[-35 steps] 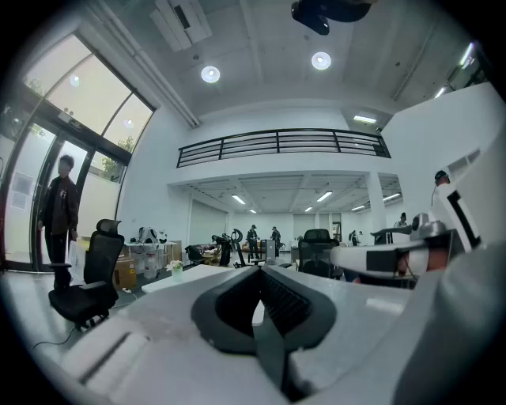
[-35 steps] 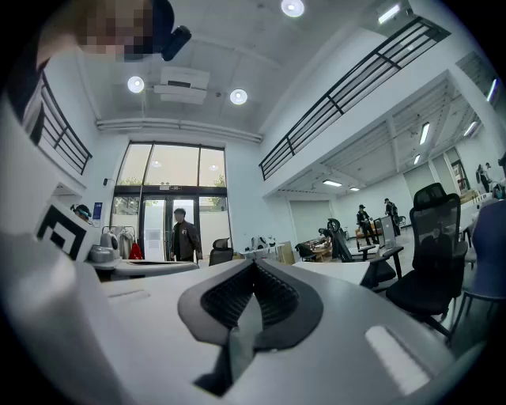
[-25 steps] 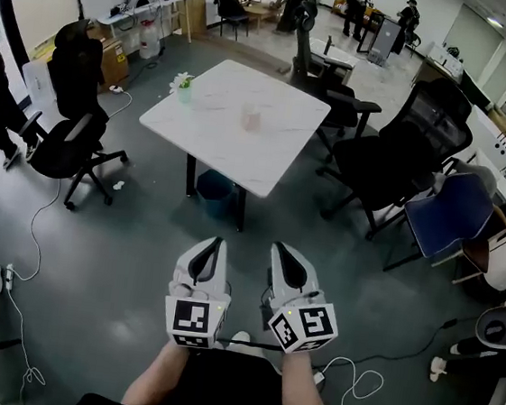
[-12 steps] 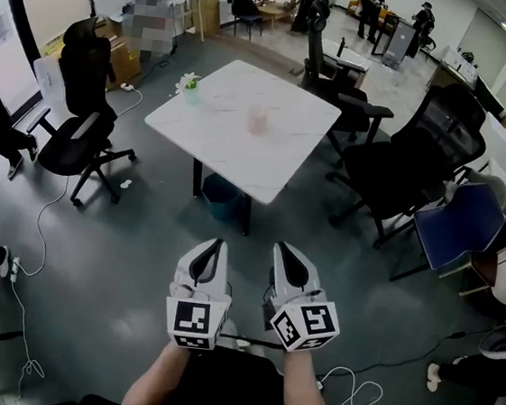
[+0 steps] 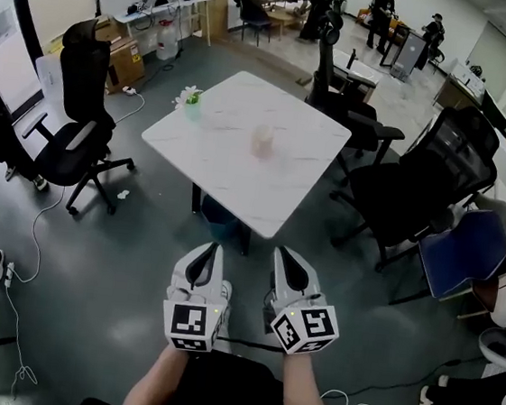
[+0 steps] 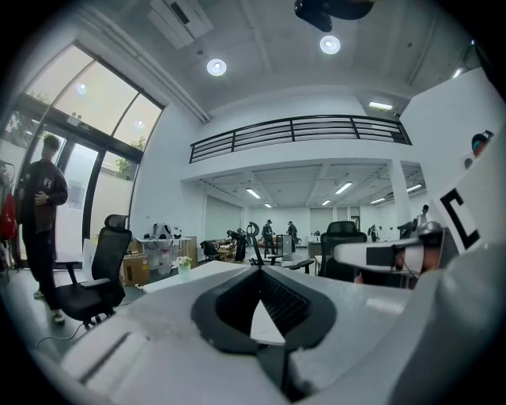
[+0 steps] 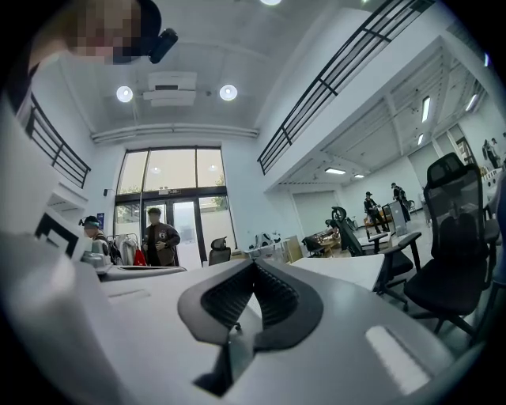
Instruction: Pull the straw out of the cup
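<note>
Head view. Two tongs, both clenched and empty: left tongs (image 5: 212,249) and right tongs (image 5: 282,252), side by side at 6 o'clock, tips toward 12 o'clock. One white bench (image 5: 212,161) lies ahead, well apart from them. It carries one pinkish cup (image 5: 262,141) near its middle, too blurred for detail, and one small potted plant (image 5: 190,98) at its 10 o'clock corner. One black chair (image 5: 75,109) stands at the bench's 9 o'clock, and a second black chair (image 5: 420,166) at its 3 o'clock.

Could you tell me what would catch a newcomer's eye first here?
The white marble table stands mid-room, carrying a pale pink cup near its centre and a potted flower at its left corner. Low in front, the left tool and right tool sit side by side, shut and empty.
</note>
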Action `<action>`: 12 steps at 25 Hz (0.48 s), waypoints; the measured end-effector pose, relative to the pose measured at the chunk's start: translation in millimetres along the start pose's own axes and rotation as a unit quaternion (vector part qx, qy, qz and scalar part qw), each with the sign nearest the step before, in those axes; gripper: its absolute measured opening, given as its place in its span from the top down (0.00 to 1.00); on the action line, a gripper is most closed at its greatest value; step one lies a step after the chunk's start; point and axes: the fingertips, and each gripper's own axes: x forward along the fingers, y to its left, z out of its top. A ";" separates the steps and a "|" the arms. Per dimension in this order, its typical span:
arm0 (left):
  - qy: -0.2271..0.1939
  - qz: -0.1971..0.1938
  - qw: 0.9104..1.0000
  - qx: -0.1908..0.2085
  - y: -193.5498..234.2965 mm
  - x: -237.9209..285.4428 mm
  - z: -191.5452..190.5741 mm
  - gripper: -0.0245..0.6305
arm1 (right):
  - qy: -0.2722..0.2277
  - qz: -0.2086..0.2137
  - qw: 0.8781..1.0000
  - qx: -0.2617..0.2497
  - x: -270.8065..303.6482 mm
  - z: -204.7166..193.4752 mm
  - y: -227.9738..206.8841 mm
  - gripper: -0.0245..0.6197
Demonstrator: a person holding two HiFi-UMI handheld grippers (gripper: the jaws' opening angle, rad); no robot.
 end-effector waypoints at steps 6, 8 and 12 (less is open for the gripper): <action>0.021 -0.016 1.000 -0.011 30.2 91.5 -22.4 0.96 | 0.016 -0.016 1.000 0.007 78.2 -16.0 -48.3 0.96; 0.039 -0.025 0.999 -0.009 43.5 125.0 -31.2 0.96 | 0.025 -0.026 0.999 0.021 108.2 -24.2 -67.2 0.96; 0.062 -0.033 0.997 -0.012 78.9 197.7 -27.5 0.96 | 0.038 -0.037 0.998 0.032 180.9 -19.8 -95.3 0.96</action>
